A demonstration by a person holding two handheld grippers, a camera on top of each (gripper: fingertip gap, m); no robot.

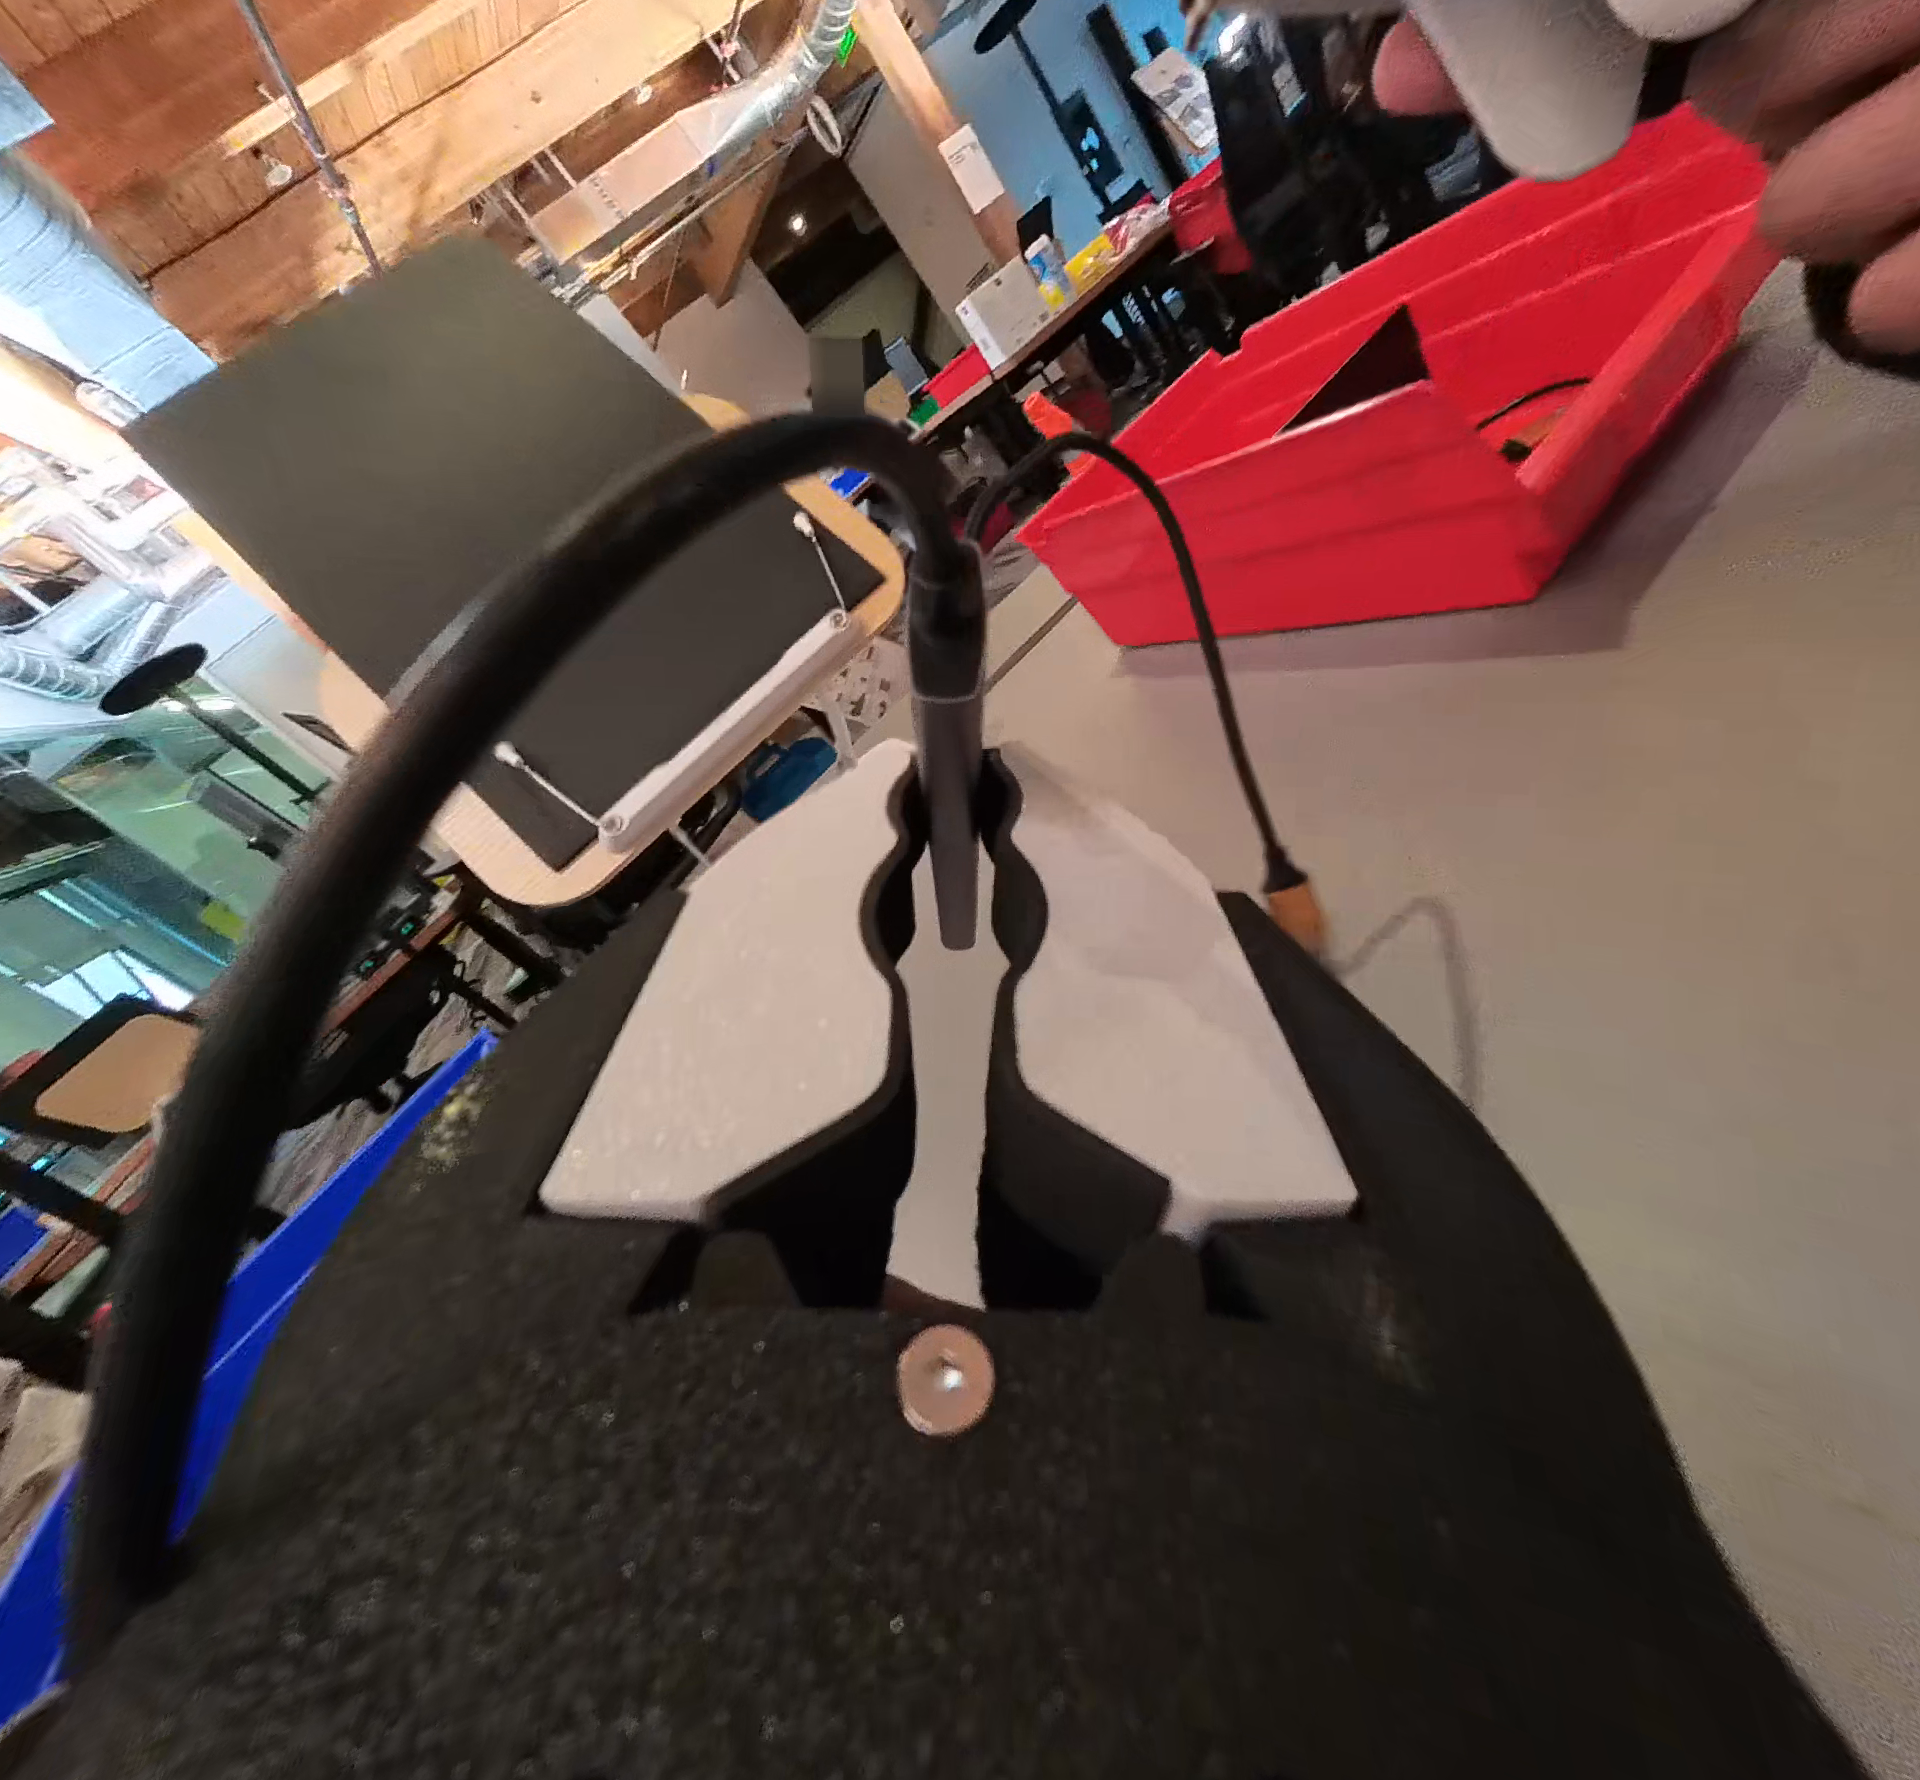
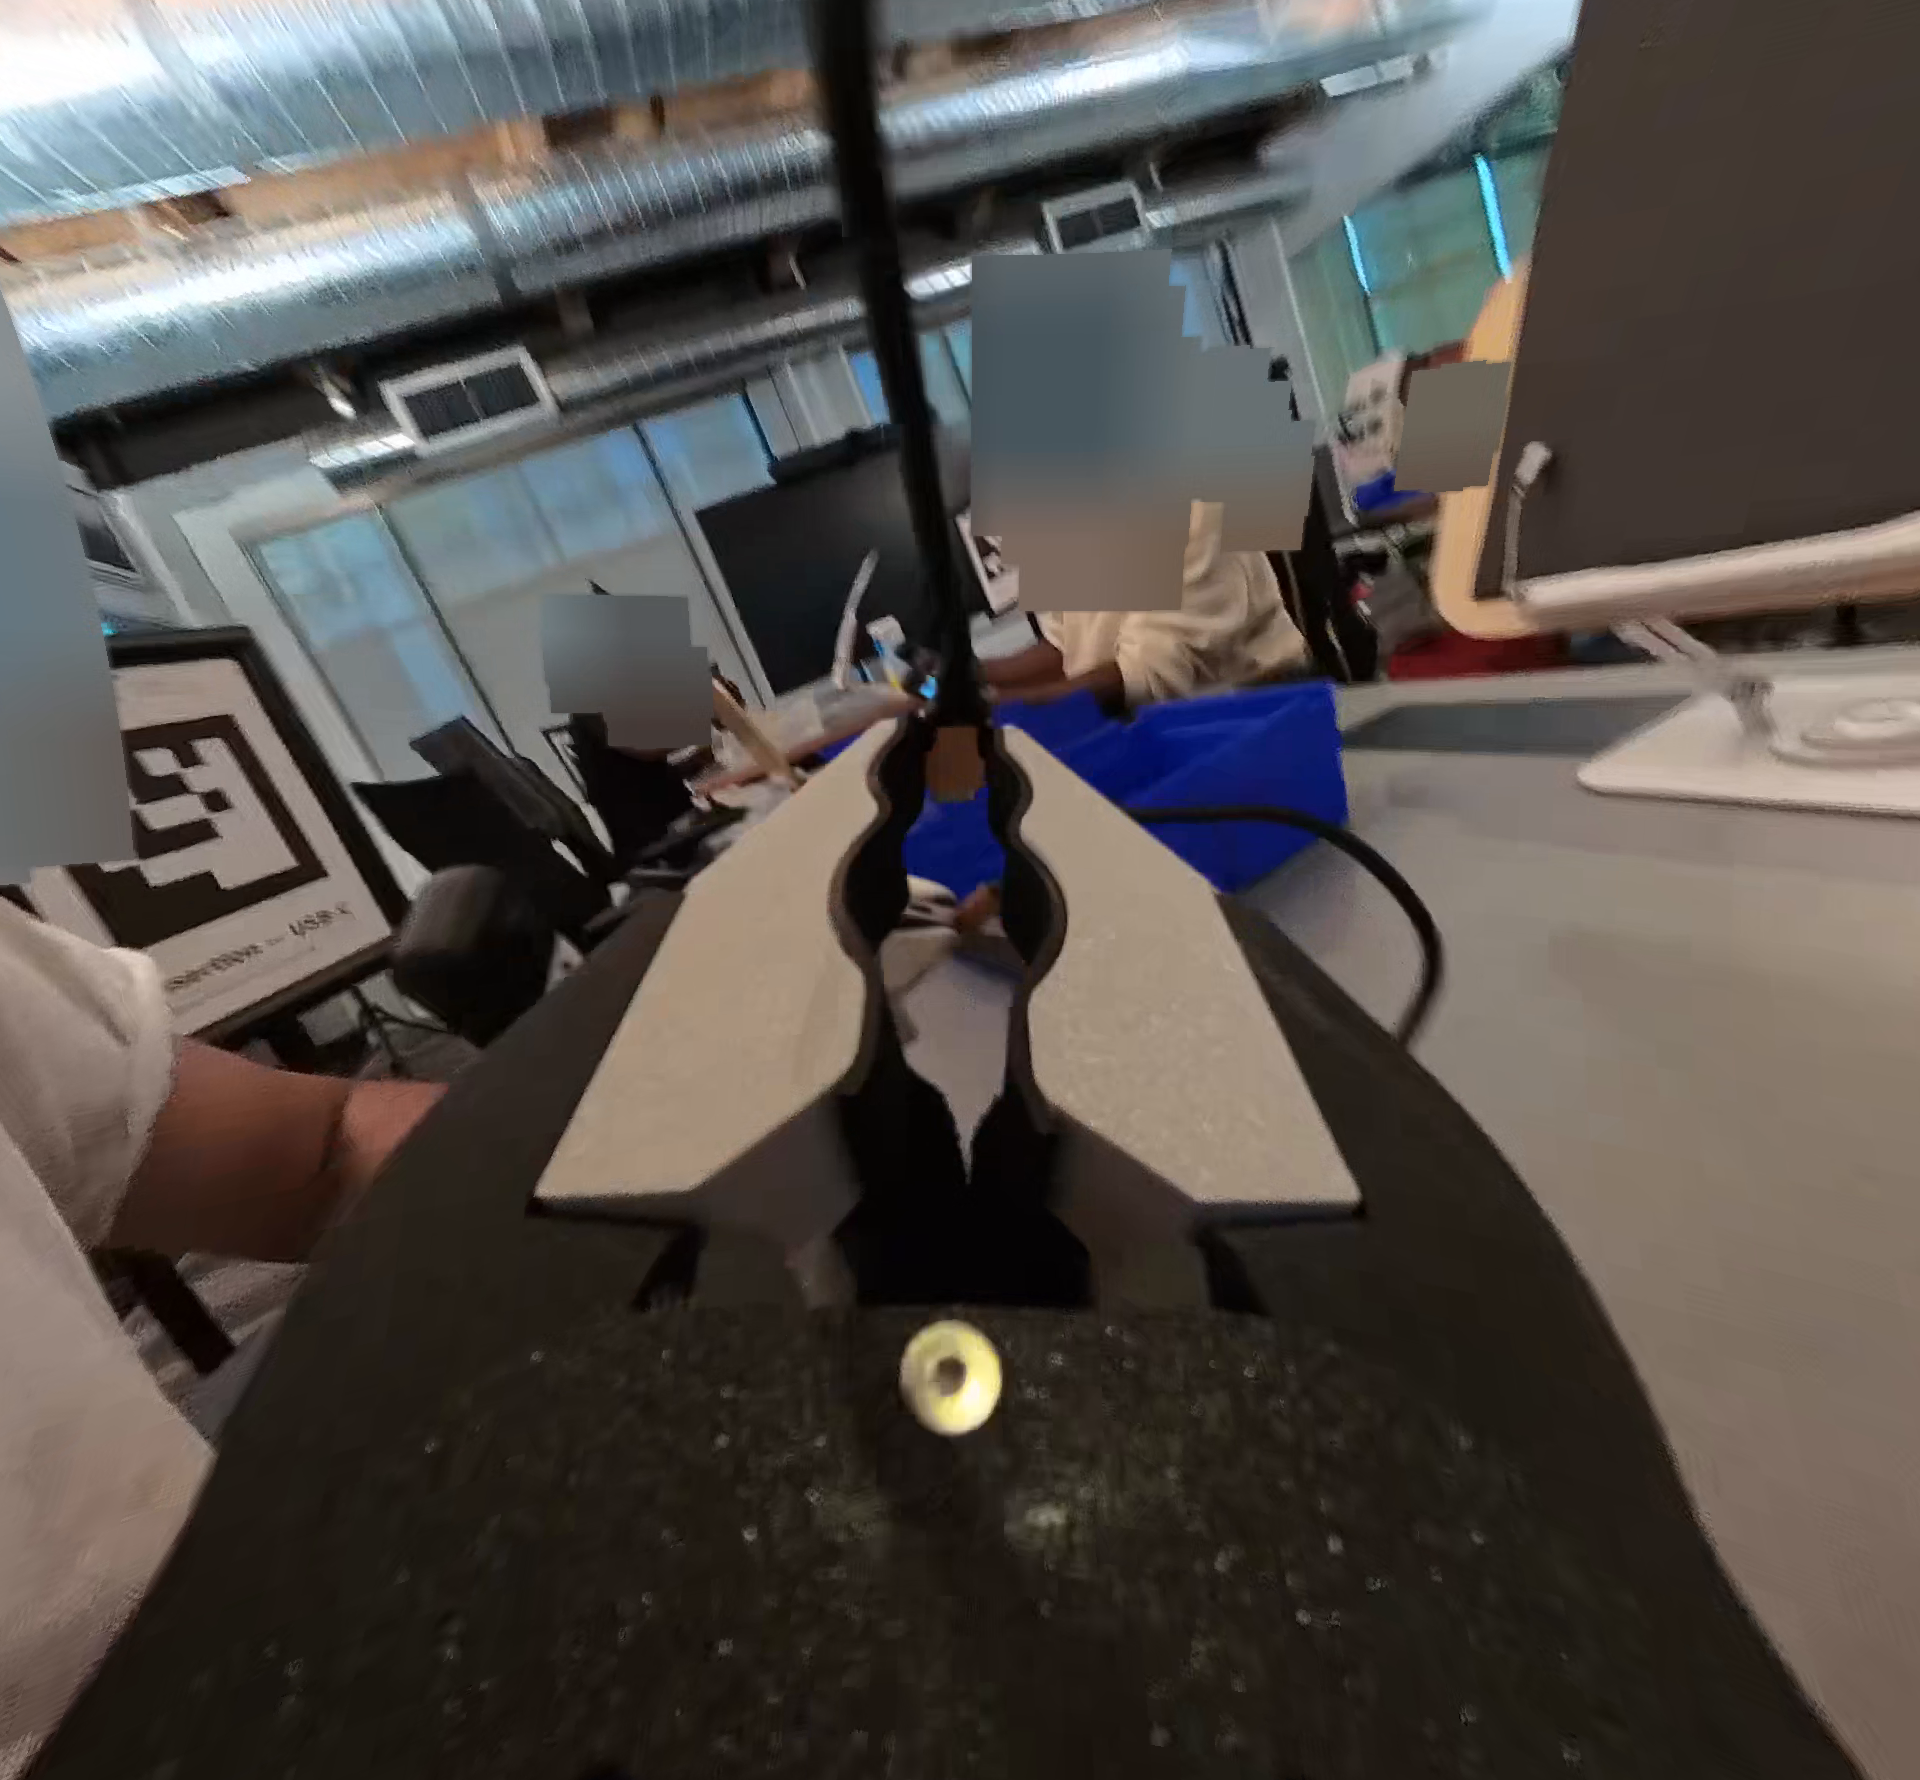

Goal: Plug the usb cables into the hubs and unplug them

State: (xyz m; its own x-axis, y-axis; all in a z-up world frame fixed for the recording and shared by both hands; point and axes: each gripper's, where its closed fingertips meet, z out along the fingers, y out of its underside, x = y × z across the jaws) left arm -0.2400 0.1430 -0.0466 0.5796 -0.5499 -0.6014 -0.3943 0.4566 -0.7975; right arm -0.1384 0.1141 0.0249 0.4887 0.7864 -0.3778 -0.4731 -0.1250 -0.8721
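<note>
The left claw (image 1: 951, 857) pinches a slim dark hub (image 1: 948, 795) edge-on above the grey table (image 1: 1558, 847), near a red bin (image 1: 1351, 525).

Each gripper is built on a black, speckled, broad body that widens toward the camera. On the left gripper (image 1: 948, 795) a silver washer and screw (image 1: 945, 1380) are set in the middle of the body; on the right gripper (image 2: 951, 774) a brass-coloured screw (image 2: 950, 1377) is fitted there. Two pale grey, wedge-shaped fingers (image 1: 758, 1034) with black wavy inner edges are carried by each. A white sleeve (image 2: 62, 1086) is worn on the person's arm.
</note>
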